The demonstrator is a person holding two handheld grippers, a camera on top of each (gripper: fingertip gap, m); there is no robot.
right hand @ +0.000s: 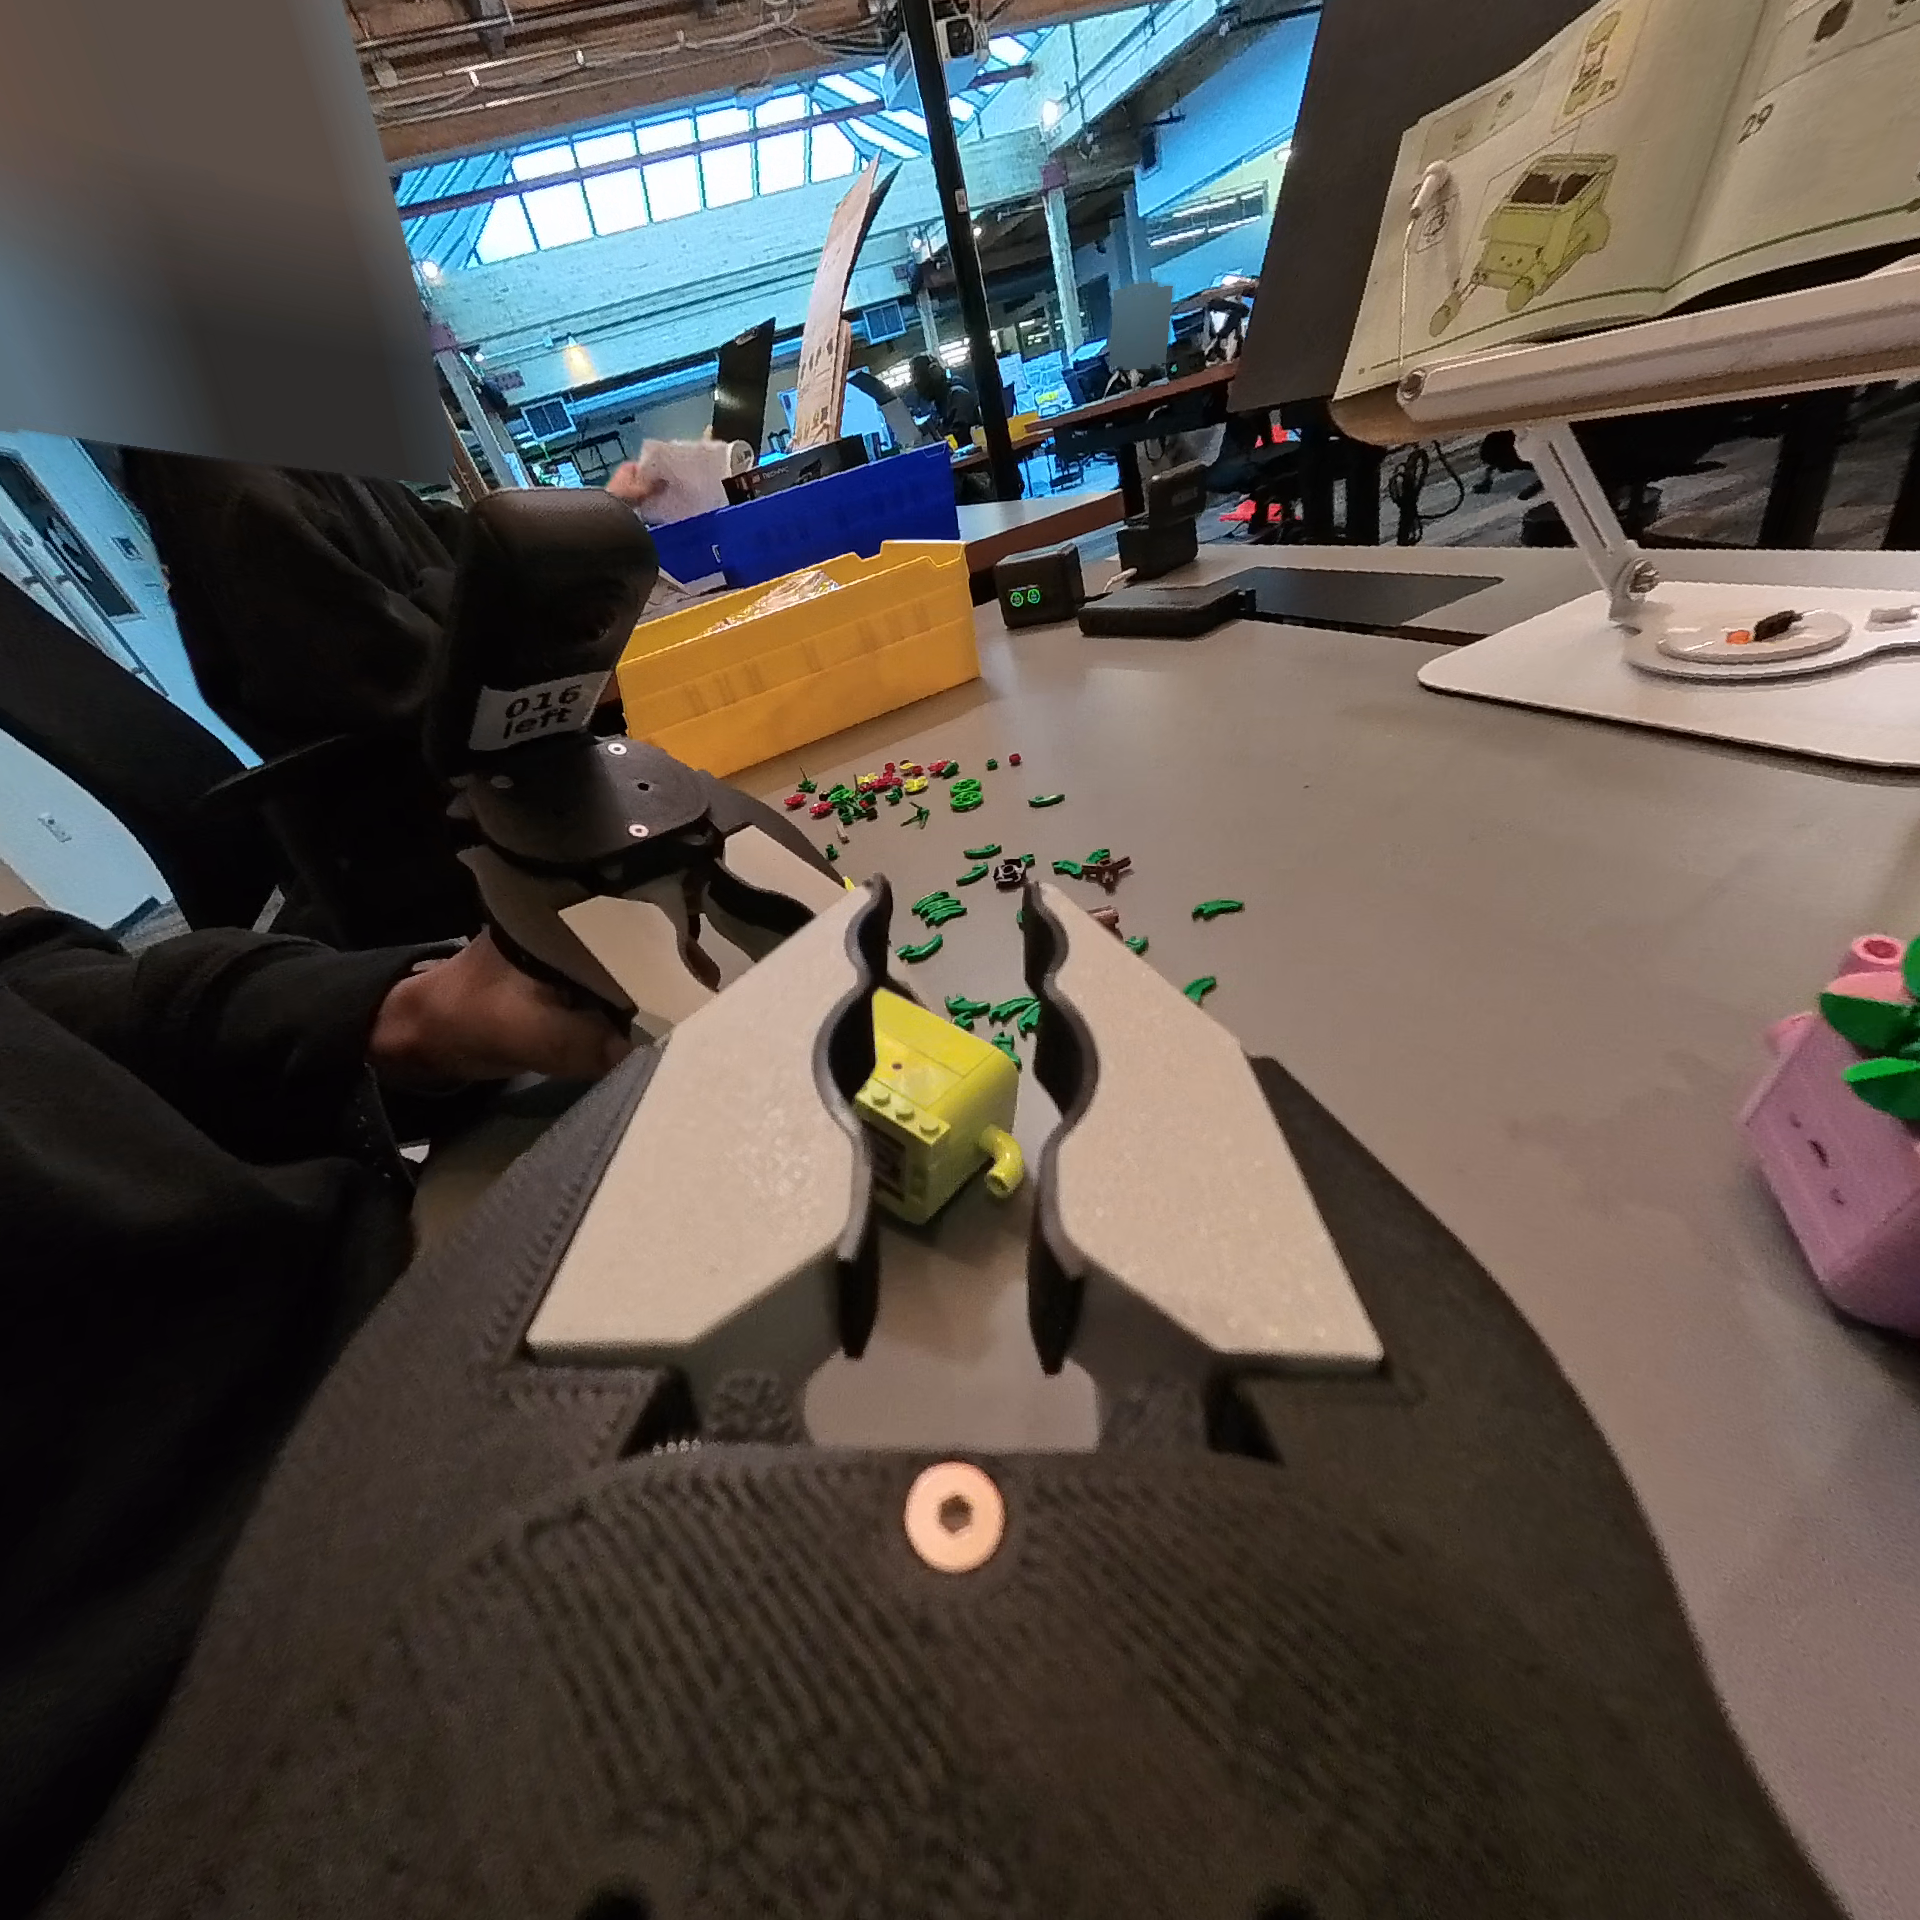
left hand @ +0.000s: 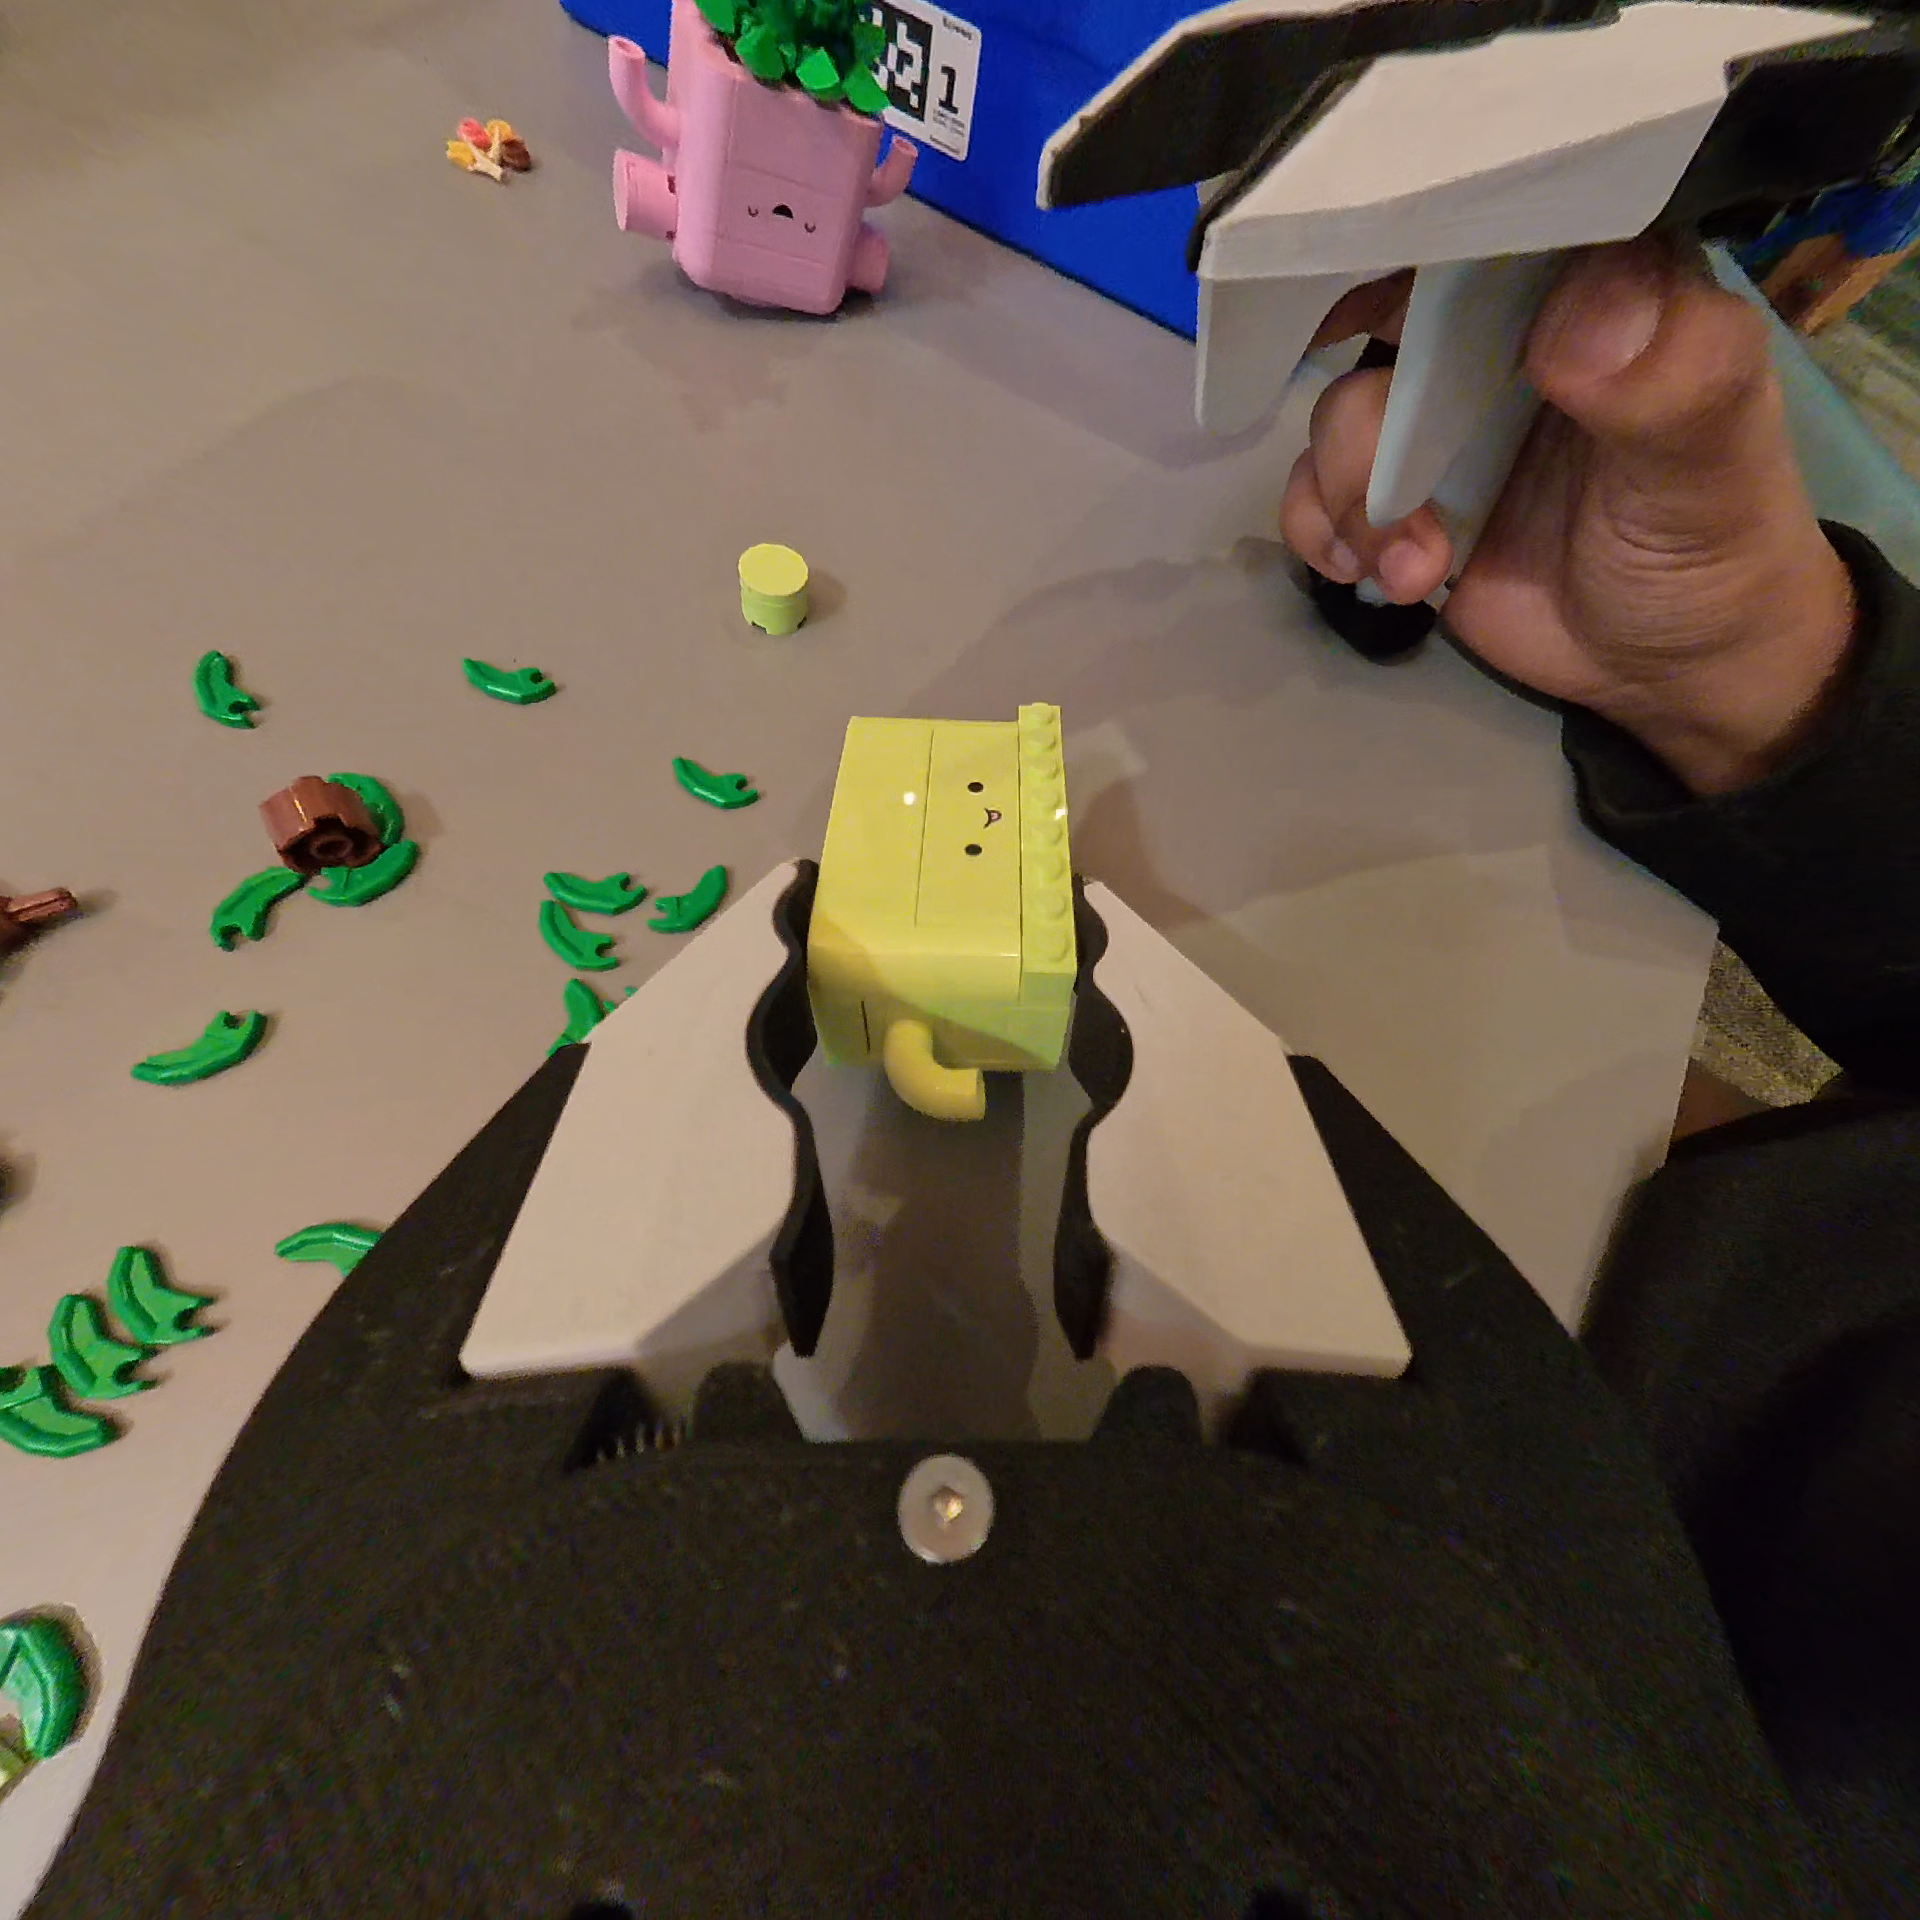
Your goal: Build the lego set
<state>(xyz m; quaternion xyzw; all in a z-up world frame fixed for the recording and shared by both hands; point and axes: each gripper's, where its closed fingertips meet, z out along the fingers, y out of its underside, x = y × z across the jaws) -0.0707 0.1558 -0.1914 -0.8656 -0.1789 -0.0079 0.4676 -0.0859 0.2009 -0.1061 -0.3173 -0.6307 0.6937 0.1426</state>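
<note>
The lime-green block body (left hand: pixel 940 894) with the small printed face lies tipped on its side on the grey tabletop (left hand: pixel 416 468), toward the near edge where the person sits, its studded strip turned to one flank and a curved yellow arm piece (left hand: pixel 930 1070) sticking out underneath. The left claw (left hand: pixel 940 914) brackets this body: its two fingers stand partly open with the block's sides between the tips, close to or just touching the black pads, though I cannot tell whether they are pressing yet. The right claw (right hand: pixel 956 935) hangs above and apart, its fingers a modest gap apart and holding nothing; the body only shows through that gap in the right wrist view. The step in hand looks like securing the body so a further part can go on, perhaps the small lime cylinder (left hand: pixel 774 592) standing alone farther toward the middle of the tabletop. To do it well, the left claw should close squarely on the flat side faces, not on the studs or the protruding arm, which could pop off. Turning the body upright first would give a firm base for pressing. Loose green leaf pieces (left hand: pixel 592 894) lie scattered just beside the left finger, so keep the sweep short. The finished pink figure (left hand: pixel 764 197) stands well apart near the blue bin (left hand: pixel 1091 208) at the far edge.
</note>
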